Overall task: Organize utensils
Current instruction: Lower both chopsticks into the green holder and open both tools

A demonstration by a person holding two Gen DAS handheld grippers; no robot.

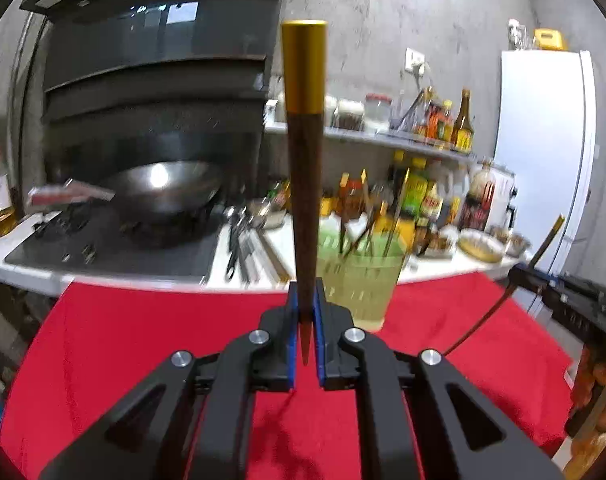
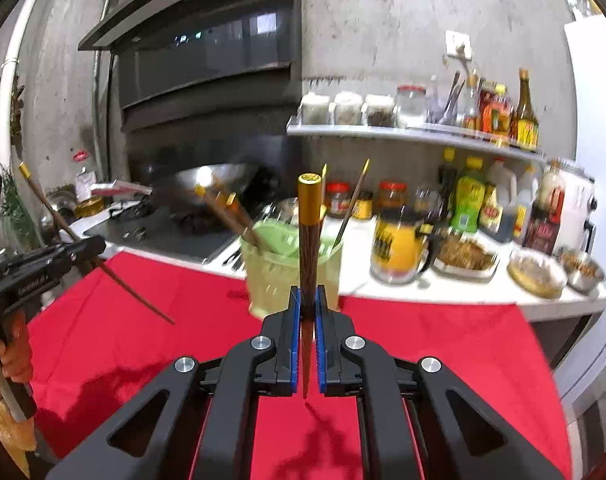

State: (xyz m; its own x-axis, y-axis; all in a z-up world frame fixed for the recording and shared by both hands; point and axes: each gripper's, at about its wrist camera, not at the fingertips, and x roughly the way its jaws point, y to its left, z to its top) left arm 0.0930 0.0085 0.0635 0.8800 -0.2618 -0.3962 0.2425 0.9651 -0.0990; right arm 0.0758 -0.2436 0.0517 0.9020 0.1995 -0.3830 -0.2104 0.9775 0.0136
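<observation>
My left gripper [image 1: 306, 292] is shut on a dark wooden chopstick [image 1: 304, 160] with a gold cap, held upright above the red cloth [image 1: 143, 340]. My right gripper [image 2: 308, 296] is shut on a matching gold-capped chopstick [image 2: 309, 236], also upright. Just beyond both stands a pale green plastic cup [image 1: 359, 280], also in the right wrist view as the cup [image 2: 275, 276], with several chopsticks leaning inside. Each gripper shows in the other's view: the right gripper [image 1: 521, 272] at the right edge, the left gripper [image 2: 91, 246] at the left edge, each holding its chopstick aslant.
A white counter [image 2: 483, 292] behind the cloth carries a yellow mug [image 2: 399, 248], food bowls [image 2: 537, 272], sauce bottles and loose utensils [image 1: 243, 244]. A wok [image 1: 163, 192] sits on the black hob at left. A shelf of jars [image 2: 351, 108] and a white fridge [image 1: 543, 152] stand behind.
</observation>
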